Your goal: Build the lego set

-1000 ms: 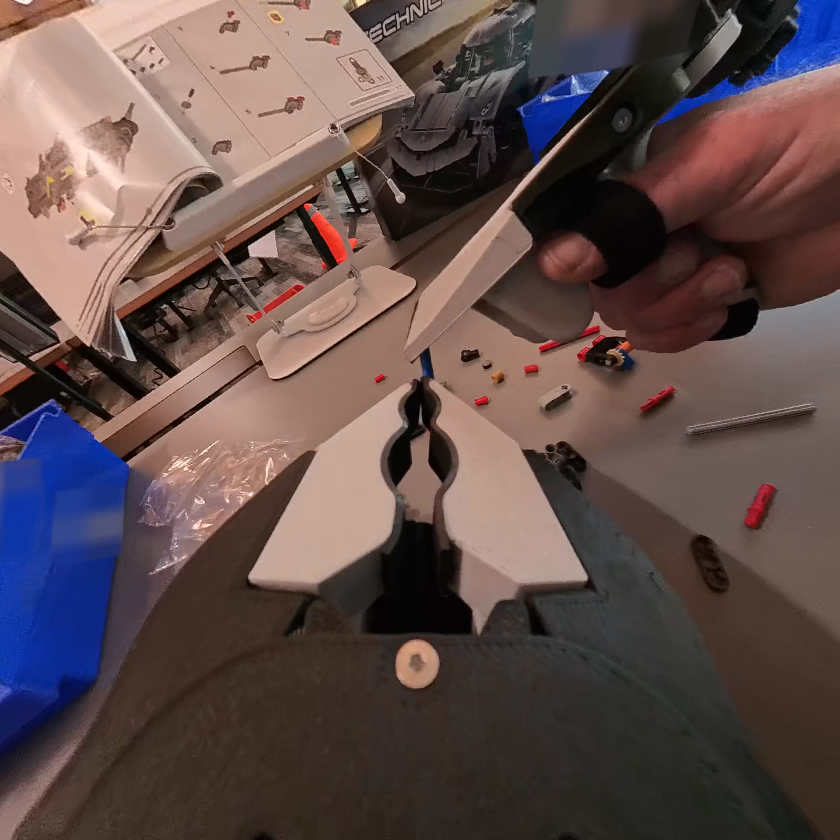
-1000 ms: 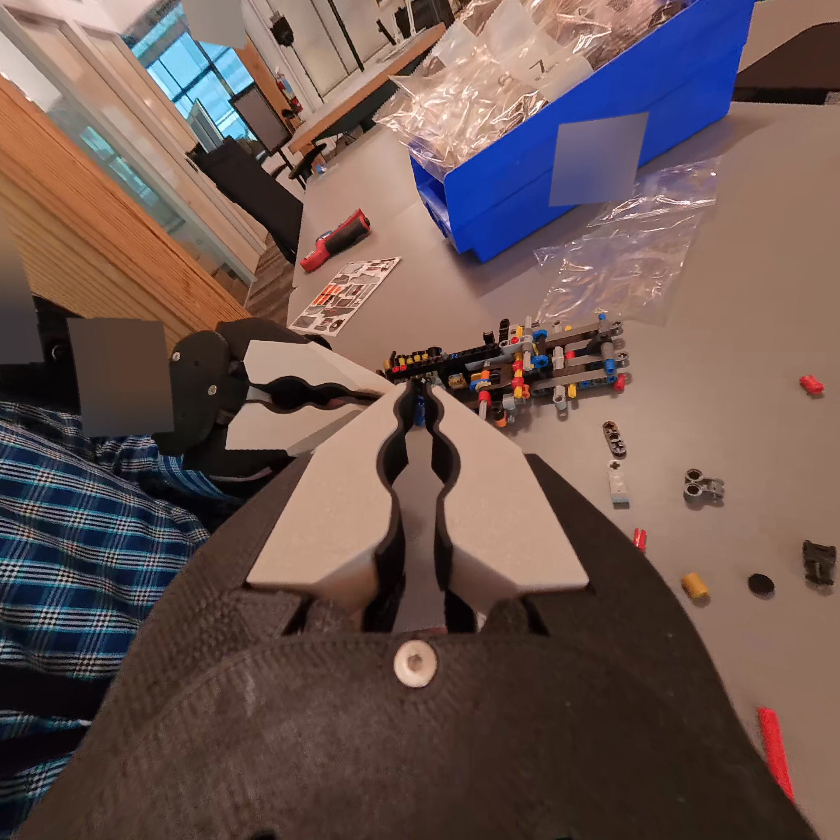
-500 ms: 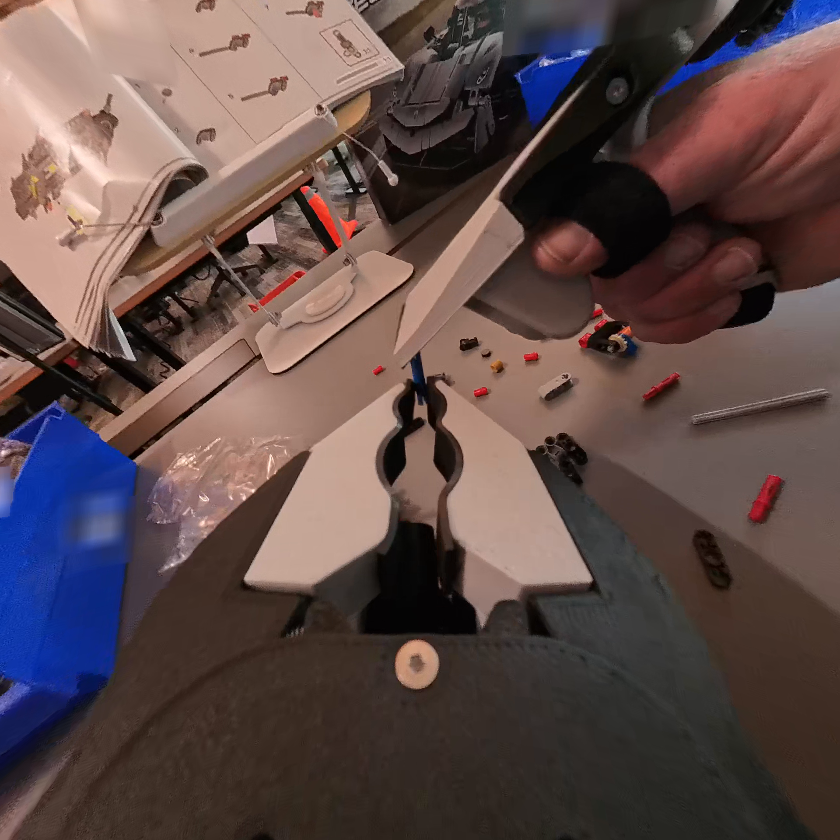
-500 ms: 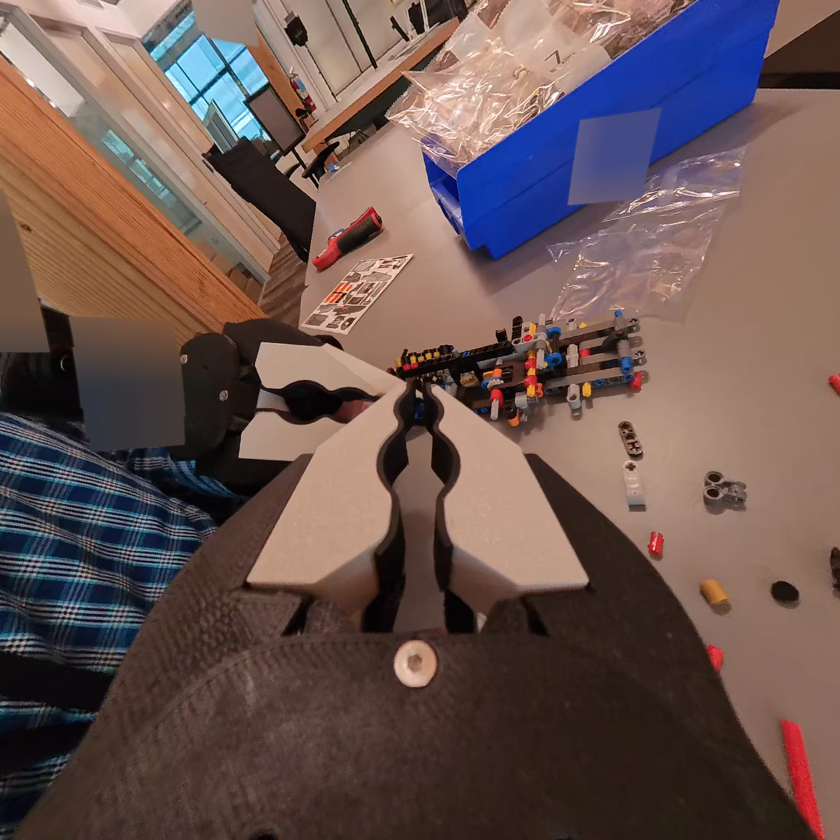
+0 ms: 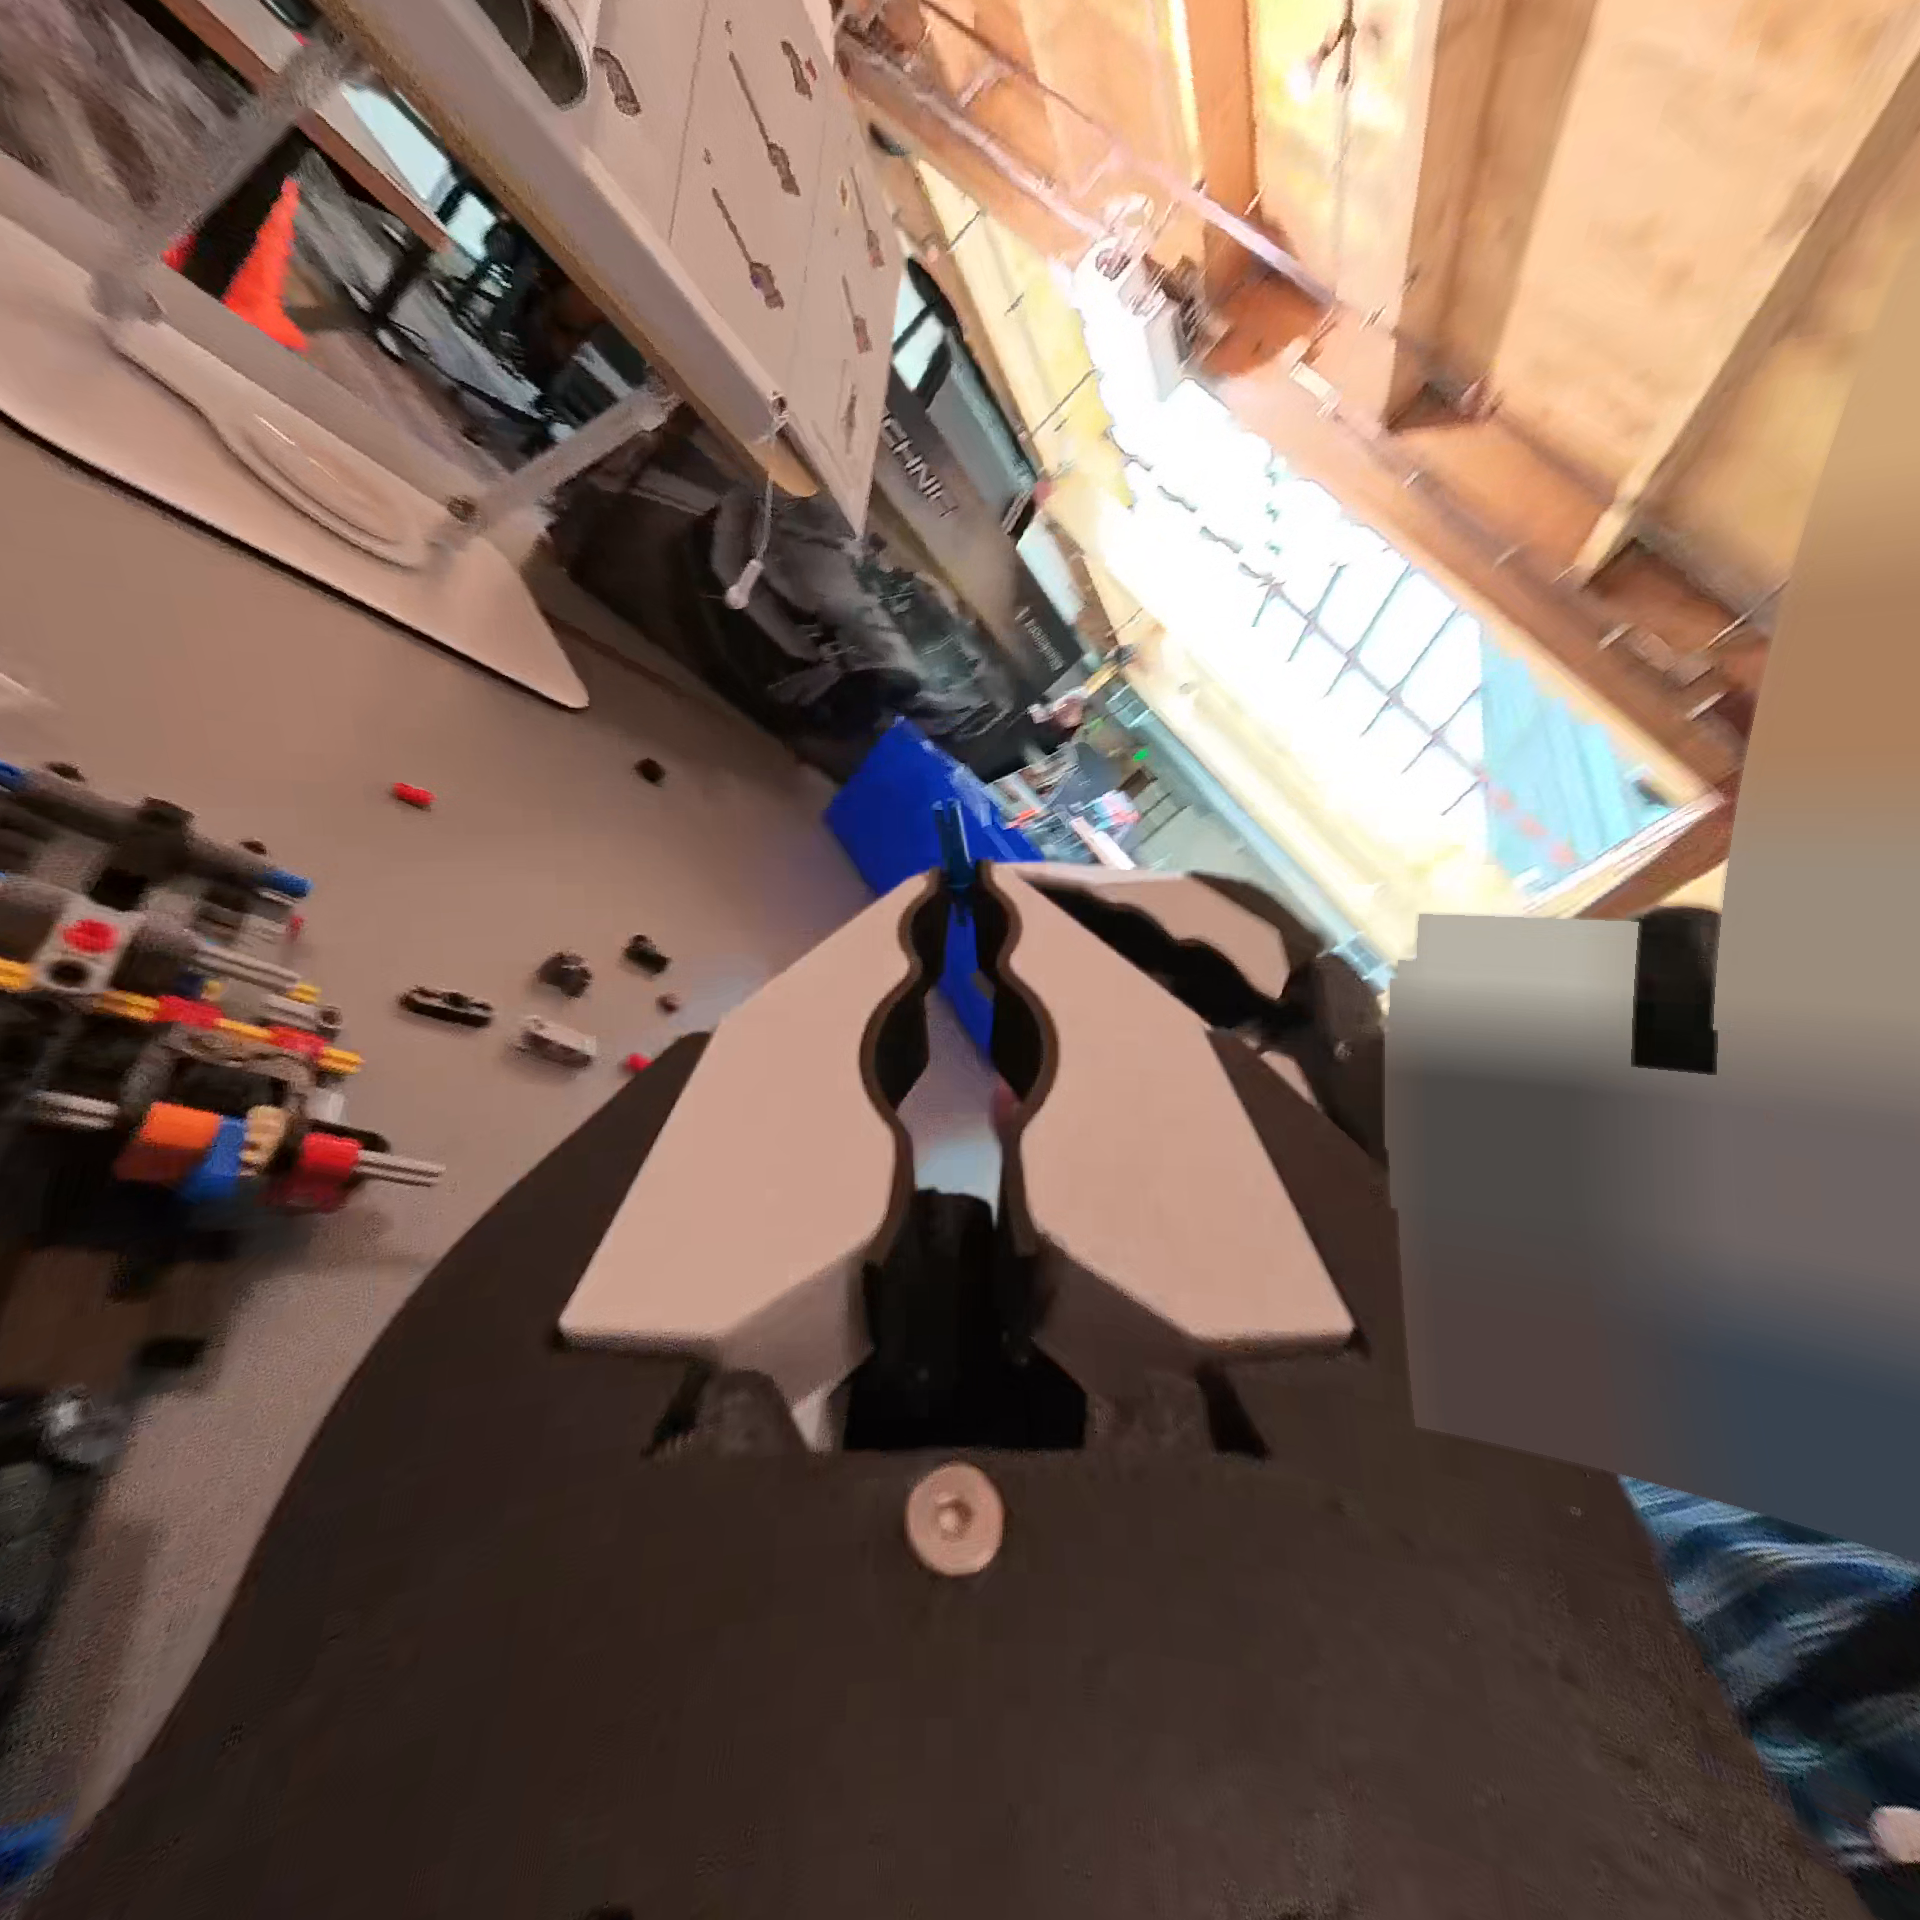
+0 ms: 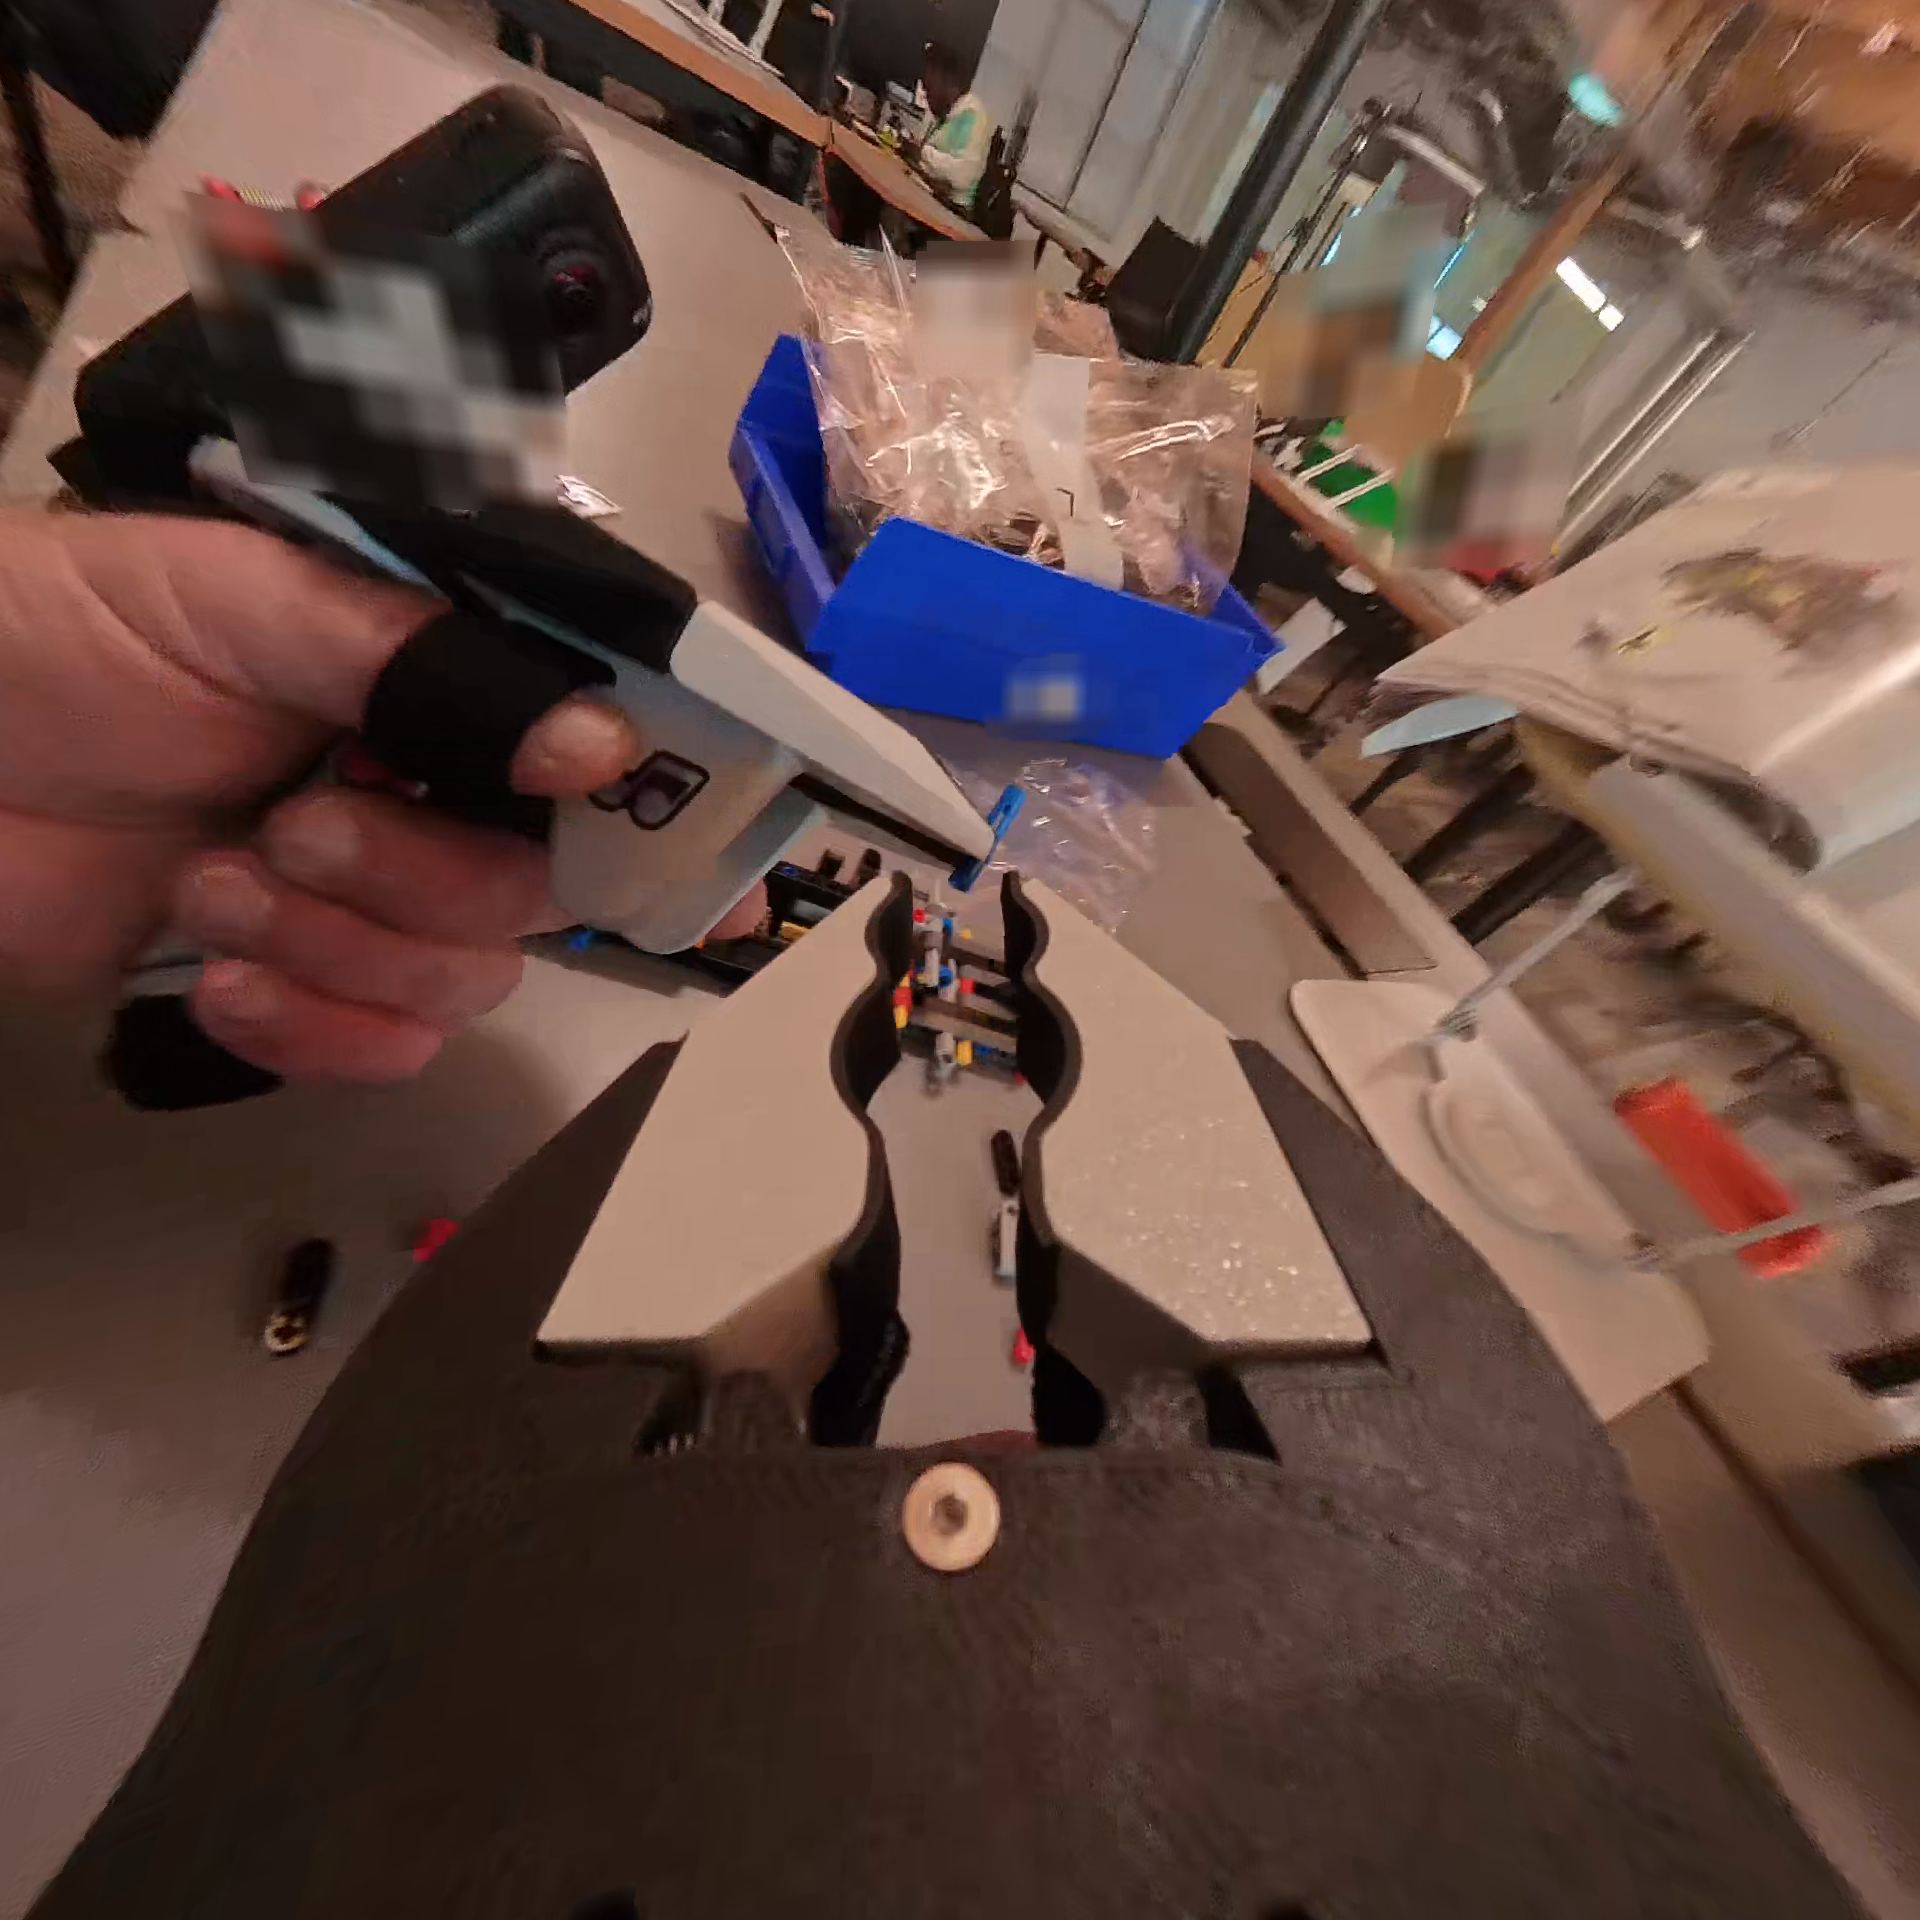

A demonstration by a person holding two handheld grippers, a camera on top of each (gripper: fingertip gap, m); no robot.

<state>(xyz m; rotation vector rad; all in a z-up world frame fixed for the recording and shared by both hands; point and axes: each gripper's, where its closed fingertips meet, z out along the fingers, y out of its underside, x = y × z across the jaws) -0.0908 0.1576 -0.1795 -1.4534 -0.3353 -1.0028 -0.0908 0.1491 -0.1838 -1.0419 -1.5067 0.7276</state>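
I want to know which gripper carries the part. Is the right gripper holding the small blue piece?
No: the right gripper is open and empty, while the left gripper pinches the small blue piece.

A long multicoloured brick assembly (image 6: 951, 997) lies on the grey table (image 6: 156, 1195); behind it, the blue plastic bin (image 6: 1018, 644) holds clear bags (image 6: 997, 416).

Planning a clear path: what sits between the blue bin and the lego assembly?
A crumpled clear plastic bag lies between the blue bin and the lego assembly, seen in the right wrist view.
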